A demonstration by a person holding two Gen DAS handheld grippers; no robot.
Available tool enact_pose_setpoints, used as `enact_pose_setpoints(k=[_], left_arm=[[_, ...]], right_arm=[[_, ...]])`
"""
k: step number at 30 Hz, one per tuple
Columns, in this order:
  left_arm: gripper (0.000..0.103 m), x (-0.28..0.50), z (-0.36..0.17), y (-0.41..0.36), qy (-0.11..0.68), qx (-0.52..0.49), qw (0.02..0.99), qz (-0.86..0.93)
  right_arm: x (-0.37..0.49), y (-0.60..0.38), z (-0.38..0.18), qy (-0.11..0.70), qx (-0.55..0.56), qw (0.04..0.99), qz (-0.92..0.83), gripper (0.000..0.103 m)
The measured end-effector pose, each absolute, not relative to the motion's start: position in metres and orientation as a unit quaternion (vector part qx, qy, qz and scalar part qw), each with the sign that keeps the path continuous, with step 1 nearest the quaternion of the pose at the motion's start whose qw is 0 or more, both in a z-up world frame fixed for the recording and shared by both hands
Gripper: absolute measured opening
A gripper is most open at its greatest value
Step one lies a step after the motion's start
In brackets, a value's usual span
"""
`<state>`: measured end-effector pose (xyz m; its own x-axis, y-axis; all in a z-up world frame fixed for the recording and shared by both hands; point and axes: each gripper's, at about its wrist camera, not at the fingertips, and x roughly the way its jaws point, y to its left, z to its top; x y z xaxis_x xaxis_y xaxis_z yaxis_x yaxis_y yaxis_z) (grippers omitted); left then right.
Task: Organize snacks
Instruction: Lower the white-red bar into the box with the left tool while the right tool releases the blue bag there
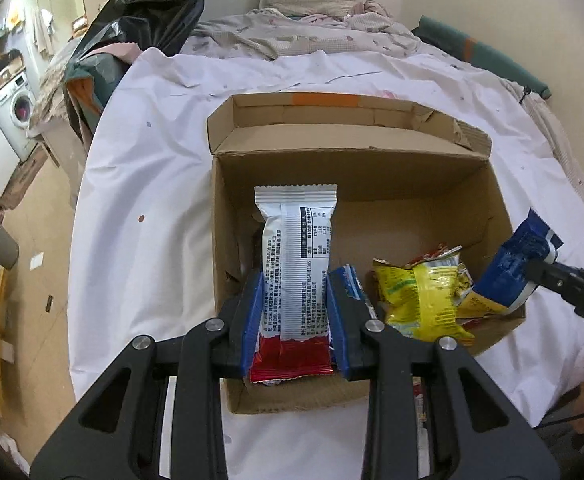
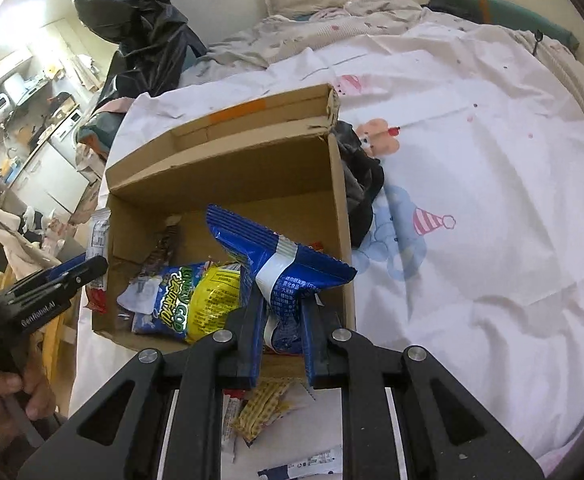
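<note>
A white and red snack packet [image 1: 294, 268] is being pinched upright between the blue pads of the left gripper [image 1: 295, 312], above the near left part of the open cardboard box [image 1: 356, 168]. A blue snack packet [image 2: 281, 264] is being squeezed by the nearly closed jaws of the right gripper [image 2: 281, 336], over the box's near right corner.

Part of the sorting is being shown as done: just ahead of the right gripper, a yellow Lonely God bag [image 2: 195, 300] and a few smaller wrappers are already lying on the box floor, while the far half of the box is still being left bare.

Work is judged to be remaining. Both held packets are not yet being released into the box, and below the right gripper a yellow checked wrapper [image 2: 259, 412] and a white tube-like packet [image 2: 304, 466] are lying outside the box on the white sheet [image 2: 472, 220], still to be gathered.
</note>
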<state>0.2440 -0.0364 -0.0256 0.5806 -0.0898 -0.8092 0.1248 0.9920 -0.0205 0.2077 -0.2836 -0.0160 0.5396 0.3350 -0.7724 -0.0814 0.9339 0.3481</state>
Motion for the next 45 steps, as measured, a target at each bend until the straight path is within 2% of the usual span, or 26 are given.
enact_pose_setpoints(k=[15,18,19,21,23,24,25,28,31,45], left_arm=[[0.028,0.253,-0.026,-0.021,0.445,-0.044,0.893,-0.054],[0.028,0.253,-0.026,-0.021,0.445,-0.041,0.893,-0.054],[0.028,0.253,-0.026,-0.021,0.446,-0.04,0.893,-0.054],[0.028,0.253,-0.026,-0.022,0.445,-0.036,0.893,-0.054],[0.035,0.253,-0.025,-0.023,0.444,-0.032,0.894,-0.055],[0.042,0.252,-0.025,-0.024,0.442,-0.03,0.895,-0.056],[0.054,0.251,-0.024,-0.026,0.44,-0.027,0.896,-0.054],[0.074,0.246,-0.022,-0.029,0.436,-0.018,0.898,-0.051],[0.083,0.244,-0.021,-0.031,0.431,-0.016,0.901,-0.05],[0.083,0.235,-0.018,-0.03,0.427,-0.012,0.903,-0.053]], right_arm=[[0.219,-0.265,-0.021,0.474,0.125,0.865,0.102,0.025],[0.218,-0.267,-0.02,0.469,0.131,0.867,0.099,0.042],[0.217,-0.268,-0.018,0.465,0.133,0.87,0.098,0.051],[0.216,-0.27,-0.016,0.459,0.133,0.873,0.095,0.056],[0.216,-0.271,-0.015,0.455,0.136,0.875,0.091,0.069],[0.216,-0.273,-0.013,0.451,0.142,0.876,0.09,0.078],[0.216,-0.274,-0.013,0.45,0.145,0.877,0.09,0.081],[0.216,-0.277,-0.012,0.447,0.152,0.877,0.088,0.087],[0.216,-0.279,-0.012,0.448,0.154,0.877,0.084,0.088],[0.217,-0.284,-0.008,0.44,0.176,0.877,0.082,0.088]])
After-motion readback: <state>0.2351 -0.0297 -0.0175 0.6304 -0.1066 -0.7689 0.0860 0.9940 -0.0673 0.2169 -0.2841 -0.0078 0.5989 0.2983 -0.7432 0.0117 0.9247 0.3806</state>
